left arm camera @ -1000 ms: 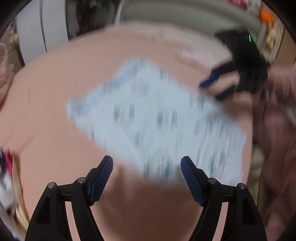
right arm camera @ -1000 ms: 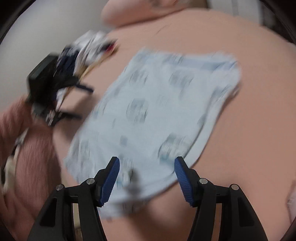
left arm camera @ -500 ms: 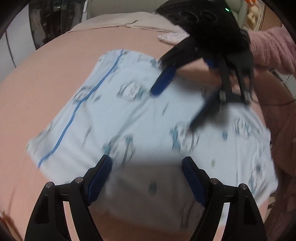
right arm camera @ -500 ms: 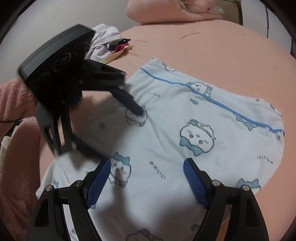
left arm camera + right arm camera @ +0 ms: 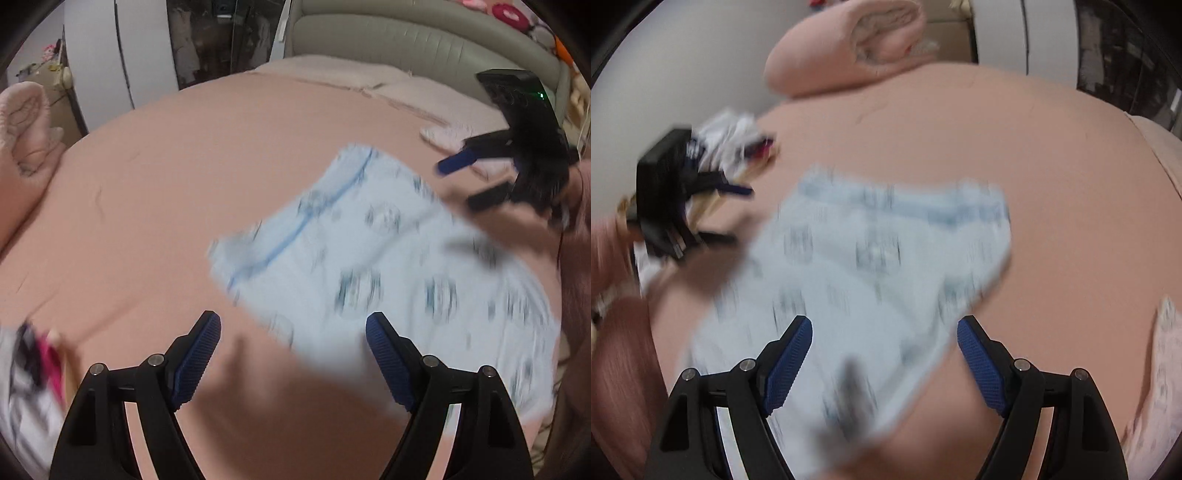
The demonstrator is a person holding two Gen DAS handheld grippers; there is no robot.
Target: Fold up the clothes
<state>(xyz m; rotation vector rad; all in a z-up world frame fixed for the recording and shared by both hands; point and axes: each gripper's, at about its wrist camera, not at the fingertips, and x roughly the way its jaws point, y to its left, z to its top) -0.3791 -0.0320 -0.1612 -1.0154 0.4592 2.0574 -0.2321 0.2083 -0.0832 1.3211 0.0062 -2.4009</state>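
Observation:
A light blue folded garment (image 5: 369,266) with a dark cartoon print and a blue stripe lies flat on the pink bed (image 5: 177,177); it also shows in the right wrist view (image 5: 871,266), blurred. My left gripper (image 5: 293,354) is open and empty above the garment's near edge. My right gripper (image 5: 884,360) is open and empty over the garment's near part. The right gripper also shows in the left wrist view (image 5: 476,181), open, at the garment's far right side. The left gripper shows in the right wrist view (image 5: 720,214), to the garment's left.
A pile of white and dark clothes (image 5: 735,140) lies at the bed's edge, also seen in the left wrist view (image 5: 26,373). A rolled pink blanket (image 5: 849,44) sits at the back. Pillows (image 5: 424,96) and a padded headboard (image 5: 406,40) stand beyond. A pink patterned cloth (image 5: 1160,376) lies right.
Both grippers have pulled back from over the garment's middle toward its sides. The garment stays flat on the bed. Both views are blurred with motion.

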